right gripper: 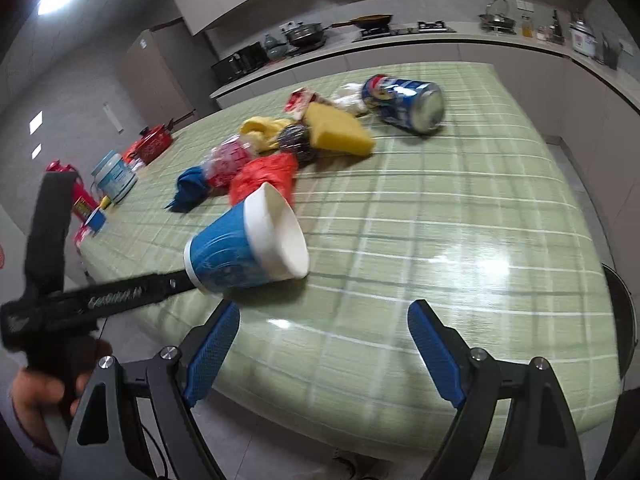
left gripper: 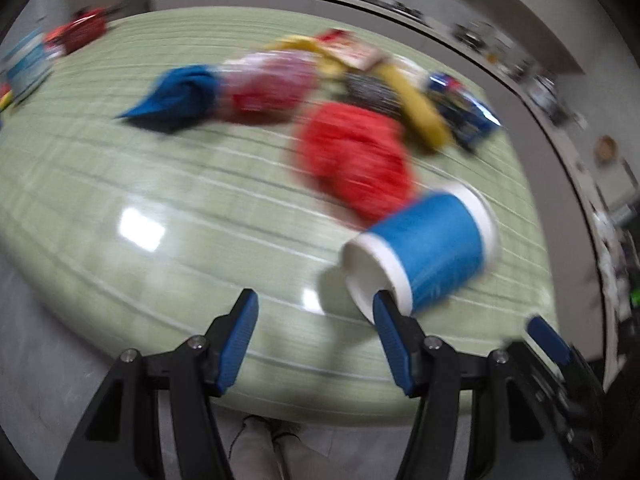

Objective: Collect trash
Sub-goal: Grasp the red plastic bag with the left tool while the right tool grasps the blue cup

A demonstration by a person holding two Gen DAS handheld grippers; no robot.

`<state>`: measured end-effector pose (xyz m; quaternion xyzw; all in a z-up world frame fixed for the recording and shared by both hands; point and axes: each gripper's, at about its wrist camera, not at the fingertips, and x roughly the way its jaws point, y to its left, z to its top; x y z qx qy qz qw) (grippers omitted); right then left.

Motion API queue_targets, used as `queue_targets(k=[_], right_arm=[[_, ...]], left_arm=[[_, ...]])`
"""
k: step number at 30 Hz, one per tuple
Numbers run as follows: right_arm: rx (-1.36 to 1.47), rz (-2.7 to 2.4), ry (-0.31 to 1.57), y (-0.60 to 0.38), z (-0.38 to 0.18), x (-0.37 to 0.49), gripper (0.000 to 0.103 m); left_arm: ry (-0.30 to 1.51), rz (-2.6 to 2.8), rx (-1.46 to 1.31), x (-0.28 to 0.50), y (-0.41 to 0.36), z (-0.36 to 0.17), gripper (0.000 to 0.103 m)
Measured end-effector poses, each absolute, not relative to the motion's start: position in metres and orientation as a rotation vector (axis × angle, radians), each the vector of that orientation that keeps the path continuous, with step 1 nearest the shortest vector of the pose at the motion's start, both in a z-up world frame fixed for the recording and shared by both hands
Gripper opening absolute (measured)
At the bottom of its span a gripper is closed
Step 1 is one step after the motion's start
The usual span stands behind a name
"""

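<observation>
A blue-and-white paper cup [left gripper: 428, 252] [right gripper: 244, 248] lies on its side on the green checked table [right gripper: 460, 220], mouth turned away from my left gripper. My left gripper [left gripper: 315, 296] is open; its right finger [left gripper: 390, 332] overlaps the cup's base rim and nothing sits between the pads. In the right wrist view that gripper's black body [right gripper: 120, 292] reaches the cup's base. My right gripper [right gripper: 324, 308] is open and empty, just right of the cup. Behind lie a red bag [right gripper: 264, 176], blue cloth [right gripper: 192, 188], yellow sponge [right gripper: 340, 128] and blue can [right gripper: 404, 102].
A scourer [right gripper: 296, 136], a clear red-printed pack [right gripper: 228, 160] and a red-white wrapper [right gripper: 298, 102] are in the pile. A blue-labelled tub [right gripper: 114, 178] and a red pot [right gripper: 154, 144] stand at the table's far left. A kitchen counter [right gripper: 400, 44] runs behind.
</observation>
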<state>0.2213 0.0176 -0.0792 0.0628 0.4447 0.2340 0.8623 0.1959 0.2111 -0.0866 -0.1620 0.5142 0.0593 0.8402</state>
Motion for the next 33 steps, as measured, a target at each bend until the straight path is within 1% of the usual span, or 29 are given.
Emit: queue_targets(k=[4, 9, 15, 20, 27, 33], right_arm=[[0.162, 0.418, 0.921, -0.01, -0.077, 0.226, 0.088], [0.188, 0.387, 0.9, -0.03, -0.072, 0.229, 0.088], [0.203, 0.444, 0.894, -0.011, -0.069, 0.235, 0.088], [0.186, 0.471, 0.89, 0.022, -0.066, 0.243, 0.088], [0.18, 0.423, 0.923, 0.061, -0.073, 0.259, 0.088], [0.198, 0.377, 0.969, 0.078, -0.088, 0.272, 0.088]], left_arm=[[1.09, 0.016, -0.308, 0.209, 0.174, -0.086, 0.061], [1.068, -0.017, -0.284, 0.212, 0.162, -0.074, 0.061], [1.042, 0.034, -0.326, 0.198, 0.194, -0.065, 0.061], [1.024, 0.066, -0.334, 0.203, 0.218, -0.065, 0.061], [1.03, 0.04, -0.296, 0.226, 0.247, -0.069, 0.061], [1.048, -0.019, -0.27, 0.256, 0.251, -0.069, 0.061]])
